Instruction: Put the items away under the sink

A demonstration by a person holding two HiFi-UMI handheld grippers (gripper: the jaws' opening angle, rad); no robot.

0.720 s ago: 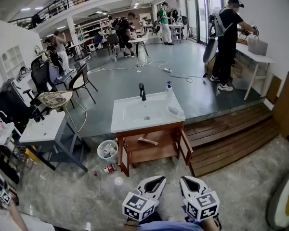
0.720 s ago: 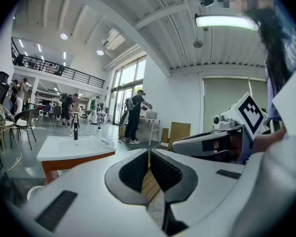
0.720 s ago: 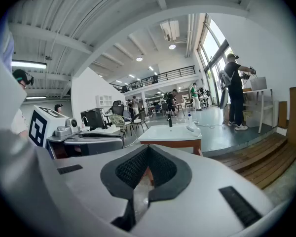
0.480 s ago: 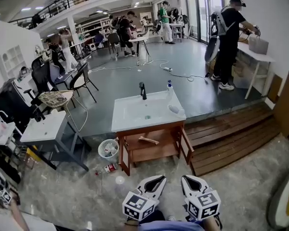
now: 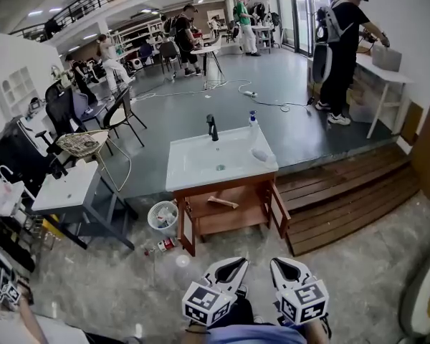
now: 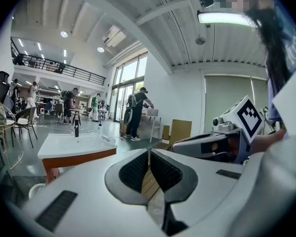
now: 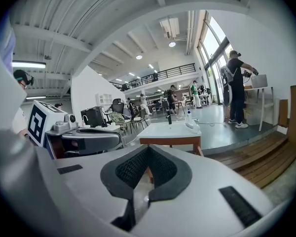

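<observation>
Left gripper [image 5: 231,266], right gripper [image 5: 285,266]: both closed, nothing held. Floor items [image 5: 161,246] beside sink [image 5: 218,165] cabinet [image 5: 226,219] too small to identify.

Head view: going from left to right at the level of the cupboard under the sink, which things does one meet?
Low white washstand → white waste basket → wooden cupboard under the sink, doors open → wooden steps.

White sink [image 5: 195,172] tops a reddish-brown wooden cabinet [image 5: 228,221].
</observation>
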